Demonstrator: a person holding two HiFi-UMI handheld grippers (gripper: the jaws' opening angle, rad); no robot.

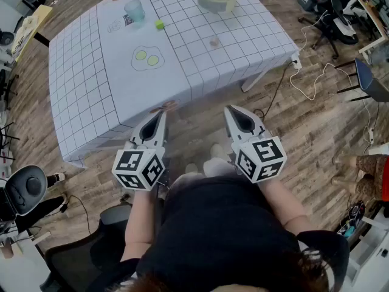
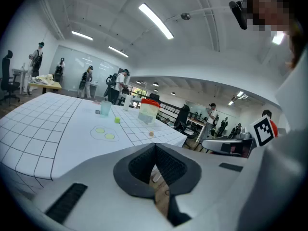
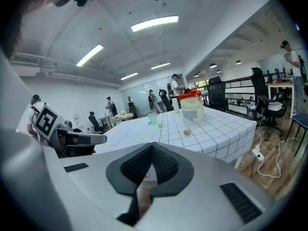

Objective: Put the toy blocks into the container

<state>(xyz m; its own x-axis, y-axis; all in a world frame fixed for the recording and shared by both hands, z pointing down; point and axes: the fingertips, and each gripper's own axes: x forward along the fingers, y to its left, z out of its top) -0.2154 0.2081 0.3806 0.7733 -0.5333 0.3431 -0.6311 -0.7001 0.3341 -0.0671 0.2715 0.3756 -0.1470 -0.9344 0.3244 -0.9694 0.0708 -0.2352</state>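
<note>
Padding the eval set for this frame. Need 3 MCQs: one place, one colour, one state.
1. Where is the green block?
A. on a chair
B. on the table, near the cup
C. on the floor

2. What colour is the lid of the container?
A. blue
B. red
C. black

3. What state are the left tool and the right tool in?
A. both shut, empty
B. both open
C. left one holds a block

Key:
1 B: the head view shows it on the table just right of the cup.
2 B: the lid shows red in both gripper views.
3 A: each gripper view shows the jaws together with nothing between them.
</note>
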